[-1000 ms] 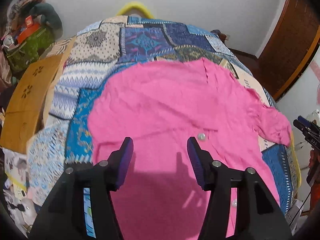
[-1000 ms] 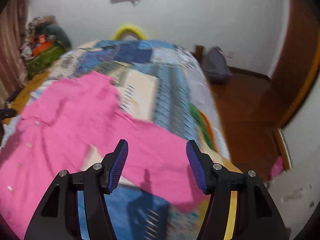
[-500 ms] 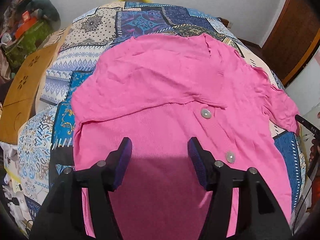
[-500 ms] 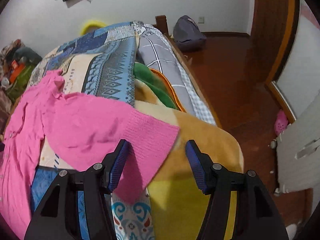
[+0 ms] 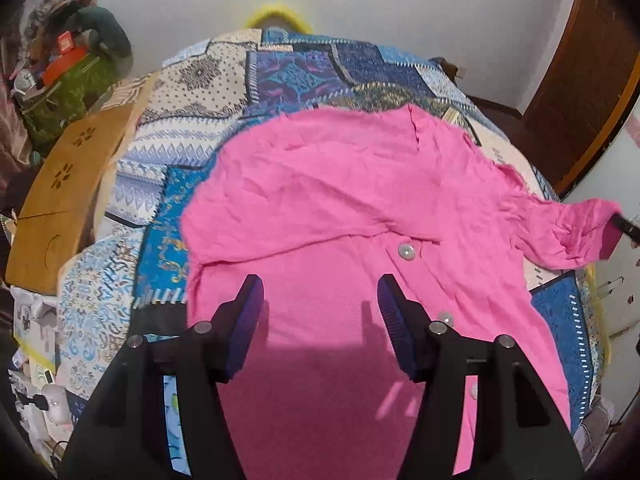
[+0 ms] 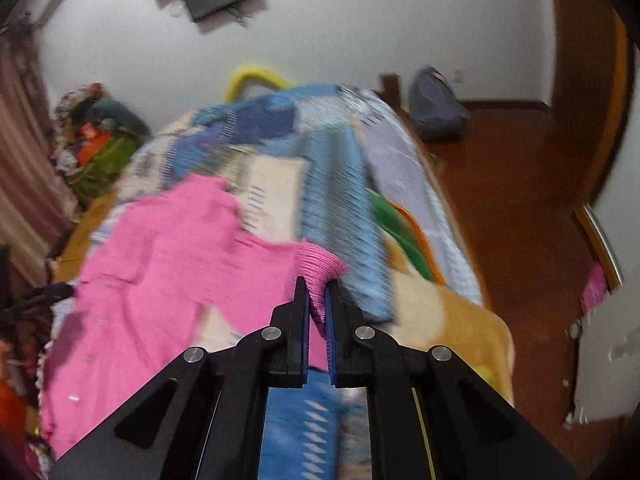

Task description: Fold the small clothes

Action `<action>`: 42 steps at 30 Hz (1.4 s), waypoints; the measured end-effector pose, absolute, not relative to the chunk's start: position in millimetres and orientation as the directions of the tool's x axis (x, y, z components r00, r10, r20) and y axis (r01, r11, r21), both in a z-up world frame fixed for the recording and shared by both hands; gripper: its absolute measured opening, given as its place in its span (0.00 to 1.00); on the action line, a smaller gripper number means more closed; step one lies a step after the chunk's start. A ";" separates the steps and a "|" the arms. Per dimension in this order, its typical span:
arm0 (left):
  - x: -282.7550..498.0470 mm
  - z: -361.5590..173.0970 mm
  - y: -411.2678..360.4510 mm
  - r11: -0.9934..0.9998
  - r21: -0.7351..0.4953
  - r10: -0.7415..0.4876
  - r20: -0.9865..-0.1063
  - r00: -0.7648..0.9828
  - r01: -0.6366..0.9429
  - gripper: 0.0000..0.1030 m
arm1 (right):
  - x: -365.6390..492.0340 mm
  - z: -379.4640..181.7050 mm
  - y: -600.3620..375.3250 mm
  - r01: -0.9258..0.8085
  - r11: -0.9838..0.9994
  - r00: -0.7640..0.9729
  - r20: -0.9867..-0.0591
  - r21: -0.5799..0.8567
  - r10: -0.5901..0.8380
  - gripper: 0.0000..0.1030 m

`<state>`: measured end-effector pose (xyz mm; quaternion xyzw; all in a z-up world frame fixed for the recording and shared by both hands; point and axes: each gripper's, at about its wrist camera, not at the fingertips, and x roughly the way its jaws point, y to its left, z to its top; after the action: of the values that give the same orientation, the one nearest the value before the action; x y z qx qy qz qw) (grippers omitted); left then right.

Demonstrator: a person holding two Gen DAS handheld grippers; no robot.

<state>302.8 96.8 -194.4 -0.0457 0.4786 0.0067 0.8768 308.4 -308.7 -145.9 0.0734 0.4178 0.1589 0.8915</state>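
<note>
Gripping a Pink Sleeve Cuff Over a Quilted Bed

Covering most of the left wrist frame, a bed with a blue patchwork quilt runs up toward a white wall at the top, with a wooden door at the upper right and a cluttered green bin at the upper left. A pink cardigan lies spread on the quilt in mid-frame, wrinkled, with pale buttons down its front. The left gripper hovers above it at lower centre, fingers wide apart and empty. In the blurred right wrist view, the right gripper has its fingers pinched on the ribbed sleeve cuff, at centre frame.
</note>
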 end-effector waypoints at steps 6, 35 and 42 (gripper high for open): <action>290.8 -172.1 119.6 0.992 -0.104 -0.041 -0.807 0.589 -0.074 0.57 | 311.5 -83.4 -241.9 -0.371 0.890 0.616 -0.647 0.265 0.450 0.06; 298.5 -186.3 156.9 0.992 -0.111 -0.058 -0.815 0.577 -0.057 0.58 | 348.4 -143.9 7.9 -0.690 0.673 0.310 -0.730 0.268 0.609 0.34; 296.3 -185.1 140.5 0.995 -0.090 -0.049 -0.833 0.552 -0.047 0.58 | 332.0 -128.7 -51.5 -0.652 0.746 0.422 -0.751 0.137 0.507 0.41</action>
<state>296.3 140.5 -185.1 -0.0508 0.4734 -0.0008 0.8794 332.0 -51.5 -128.7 -0.0877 0.4118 0.3455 0.8387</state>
